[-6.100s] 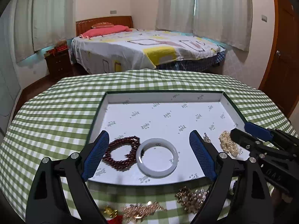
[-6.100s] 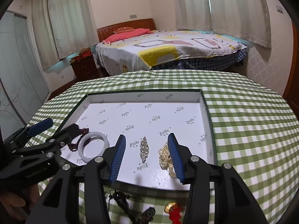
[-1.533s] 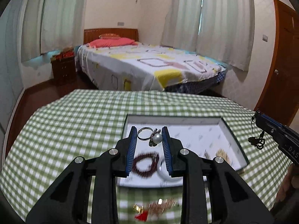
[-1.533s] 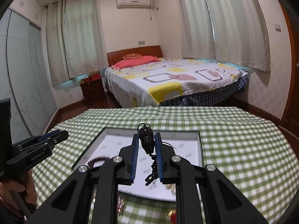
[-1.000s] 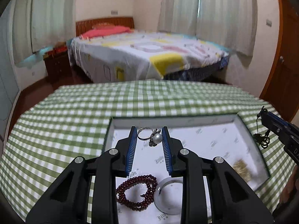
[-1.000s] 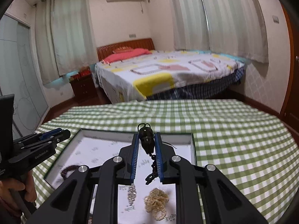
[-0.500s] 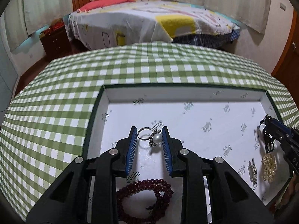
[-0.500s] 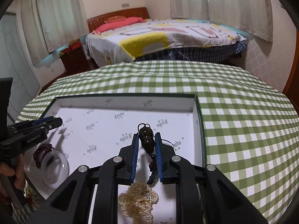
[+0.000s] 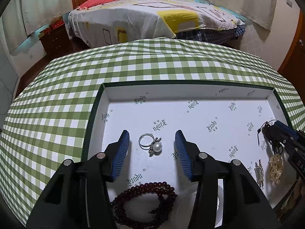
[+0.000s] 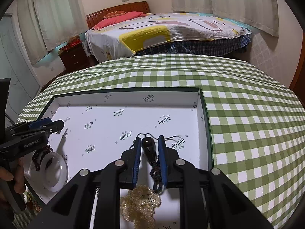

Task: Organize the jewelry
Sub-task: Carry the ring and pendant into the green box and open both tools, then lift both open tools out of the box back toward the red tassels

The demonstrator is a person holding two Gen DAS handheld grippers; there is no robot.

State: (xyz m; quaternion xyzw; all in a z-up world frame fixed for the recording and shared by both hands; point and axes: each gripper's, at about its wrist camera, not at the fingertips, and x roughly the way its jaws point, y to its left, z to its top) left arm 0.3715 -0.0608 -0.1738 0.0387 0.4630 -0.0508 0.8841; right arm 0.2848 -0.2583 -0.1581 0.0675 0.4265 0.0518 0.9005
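On the green checked tabletop a shallow white-lined box is sitting, and both grippers are hanging over its floor. Left gripper has just been opening, its blue pads standing clear either side of a pearl ring, which is lying loose on the box floor between them, touched by neither pad. Right gripper is clenching a dark pendant, its braided cord trailing down between the jaws toward a heap of pearl beads on the floor of the box. Dark red bead bracelet is lying just beside a white bangle at the box's near left side. Small gold brooch is resting near the right gripper's tip in the left wrist view. A hand is gripping the left gripper's handle.
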